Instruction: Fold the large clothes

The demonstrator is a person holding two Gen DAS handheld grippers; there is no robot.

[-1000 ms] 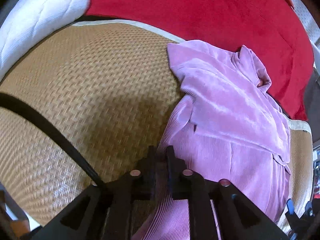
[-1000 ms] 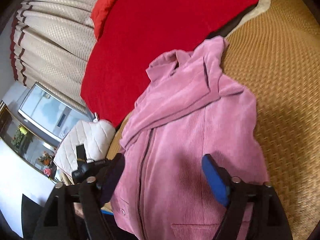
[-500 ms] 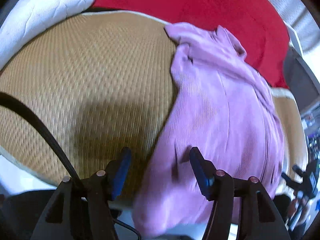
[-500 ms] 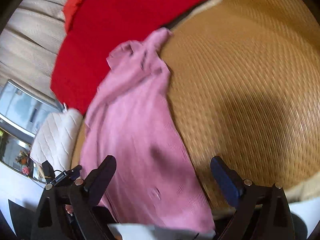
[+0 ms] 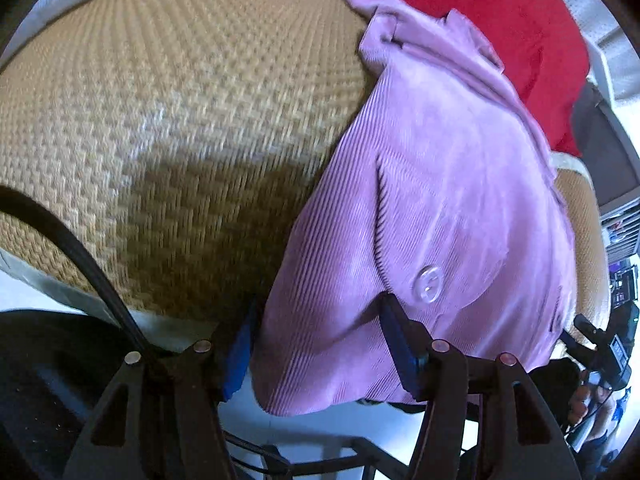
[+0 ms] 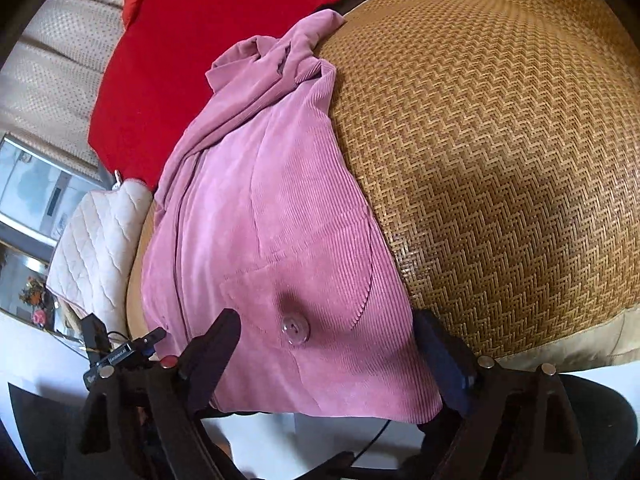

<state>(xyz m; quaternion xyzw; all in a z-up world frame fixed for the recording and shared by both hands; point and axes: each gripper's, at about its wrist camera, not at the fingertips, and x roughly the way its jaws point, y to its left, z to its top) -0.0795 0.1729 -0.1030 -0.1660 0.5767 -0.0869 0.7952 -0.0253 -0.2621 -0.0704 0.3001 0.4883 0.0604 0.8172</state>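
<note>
Pink corduroy jacket (image 6: 276,216) on woven mat (image 6: 500,140), left hand-held gripper (image 5: 316,328) spread apart; right hand-held gripper (image 6: 328,332) likewise

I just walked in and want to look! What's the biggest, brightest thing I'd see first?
The pink corduroy jacket, lying long on the woven straw mat with its hem hanging over the near edge. Behind it spreads a bright red blanket, and both open grippers, left and right, sit by the hem.
</note>
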